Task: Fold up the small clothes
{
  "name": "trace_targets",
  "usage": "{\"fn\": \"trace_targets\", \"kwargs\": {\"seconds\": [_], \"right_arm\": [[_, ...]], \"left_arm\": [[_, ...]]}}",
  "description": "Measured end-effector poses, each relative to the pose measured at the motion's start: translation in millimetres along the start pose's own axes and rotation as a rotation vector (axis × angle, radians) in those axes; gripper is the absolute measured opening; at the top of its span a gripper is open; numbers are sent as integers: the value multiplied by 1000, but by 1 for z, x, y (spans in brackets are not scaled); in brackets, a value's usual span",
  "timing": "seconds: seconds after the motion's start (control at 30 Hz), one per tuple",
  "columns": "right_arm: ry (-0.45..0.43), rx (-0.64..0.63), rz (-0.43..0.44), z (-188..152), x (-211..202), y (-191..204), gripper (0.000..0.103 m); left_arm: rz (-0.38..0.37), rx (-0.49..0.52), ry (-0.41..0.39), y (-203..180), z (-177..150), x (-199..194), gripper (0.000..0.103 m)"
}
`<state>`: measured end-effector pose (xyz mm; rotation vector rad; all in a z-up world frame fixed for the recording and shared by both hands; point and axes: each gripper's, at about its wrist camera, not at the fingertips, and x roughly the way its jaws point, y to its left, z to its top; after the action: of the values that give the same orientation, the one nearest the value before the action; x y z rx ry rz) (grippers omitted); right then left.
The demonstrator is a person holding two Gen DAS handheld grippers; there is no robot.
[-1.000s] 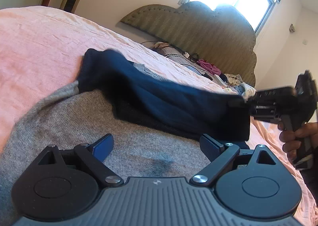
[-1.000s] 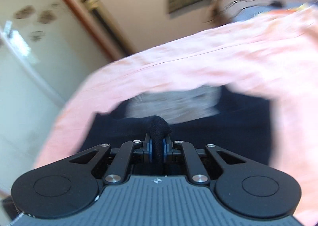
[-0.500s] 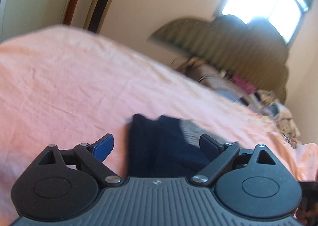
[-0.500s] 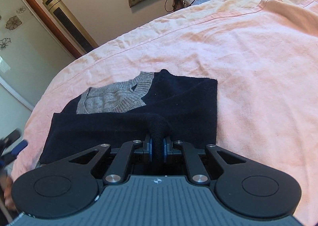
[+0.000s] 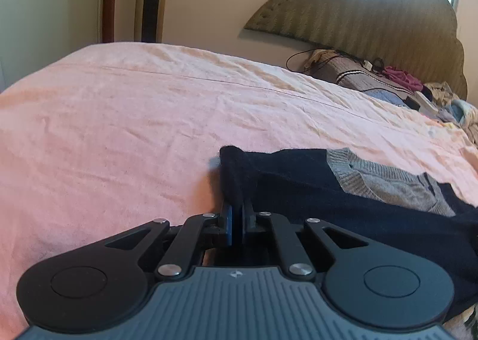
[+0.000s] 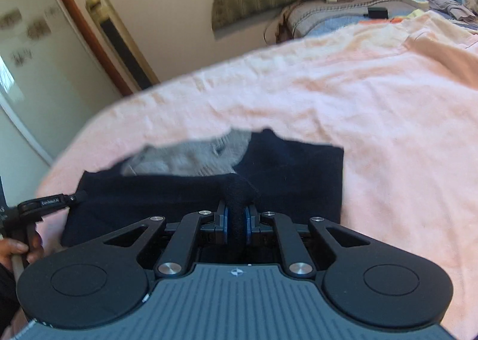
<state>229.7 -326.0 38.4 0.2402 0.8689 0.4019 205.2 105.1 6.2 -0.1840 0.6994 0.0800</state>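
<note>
The left gripper has gone from spread wide, 0.5 s ago, to pressed together on a corner of the sweater. It now pinches the dark navy fabric at the sweater's edge farthest from the headboard. The right gripper was already clamped on a fold of navy cloth 1 s ago and remains clamped on it now.

The sweater lies on the pink bedsheet, near the foot of the bed and well apart from the headboard. Its navy back layer is doubled over the front, and the grey knit collar shows on the side nearer the headboard. In the right wrist view the left gripper appears at the far left corner of the sweater.

Significance for the task:
1. Both near corners of the sweater are now secured, 1 per gripper.
2. The garment appears ready for the next fold. Judged from the grip points, this means lifting both corners together and carrying them toward the collar.
3. Risk: unequal lift between the 2 grippers would skew the fold line.
</note>
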Motion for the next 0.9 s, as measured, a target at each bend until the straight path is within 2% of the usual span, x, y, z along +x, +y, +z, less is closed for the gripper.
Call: {"fn": "trace_targets", "kwargs": {"seconds": [0.07, 0.1, 0.13, 0.17, 0.2, 0.23, 0.27, 0.3, 0.37, 0.4, 0.47, 0.53, 0.67, 0.7, 0.73, 0.77, 0.8, 0.87, 0.9], "right_arm": [[-16, 18, 11, -2, 2, -2, 16], [-13, 40, 24, -1, 0, -4, 21], [-12, 57, 42, 2, -3, -6, 37], [-32, 60, 57, 4, -8, -7, 47], [-70, 53, 47, 7, -14, -7, 68], [-107, 33, 24, 11, -19, -6, 77], [-123, 2, 6, 17, -20, -5, 77], [-116, -21, -3, 25, -17, -4, 75], [-96, -73, -25, 45, -6, -1, 75], [-91, -106, -31, 54, 0, 2, 73], [-79, -168, -43, 75, 15, 8, 73], [-40, -202, -32, 92, 35, 11, 73], [57, -276, -24, 106, 79, 17, 72], [78, -301, -35, 106, 88, 19, 72], [107, -327, -41, 104, 98, 22, 72], [134, -351, -38, 100, 106, 25, 71], [114, -396, -30, 96, 107, 31, 66], [105, -382, 16, 97, 105, 35, 34], [92, -350, 16, 101, 105, 33, 10]], "left_arm": [[23, 16, 0, -3, 2, -8, 10], [36, 33, -9, -5, 4, -15, 11], [54, 56, -35, -7, 7, -24, 12], [62, 84, -78, -9, 9, -34, 12], [57, 118, -129, -12, 11, -42, 15], [48, 151, -176, -17, 14, -48, 17], [34, 180, -208, -21, 19, -52, 30], [18, 207, -225, -25, 22, -53, 54], [-15, 289, -240, -41, 34, -45, 79], [-25, 344, -238, -51, 38, -36, 78], [-29, 429, -176, -67, 48, -12, 78], [-44, 468, -93, -81, 56, 18, 77], [-127, 481, 64, -101, 59, 66, 77], [-127, 493, 99, -106, 55, 76, 70], [-140, 497, 94, -109, 53, 80, 67], [-169, 499, 82, -111, 51, 81, 37], [-213, 504, 82, -114, 50, 79, 12], [-196, 567, 52, -124, 46, 78, 4], [-179, 591, 33, -128, 44, 78, 3]]}}
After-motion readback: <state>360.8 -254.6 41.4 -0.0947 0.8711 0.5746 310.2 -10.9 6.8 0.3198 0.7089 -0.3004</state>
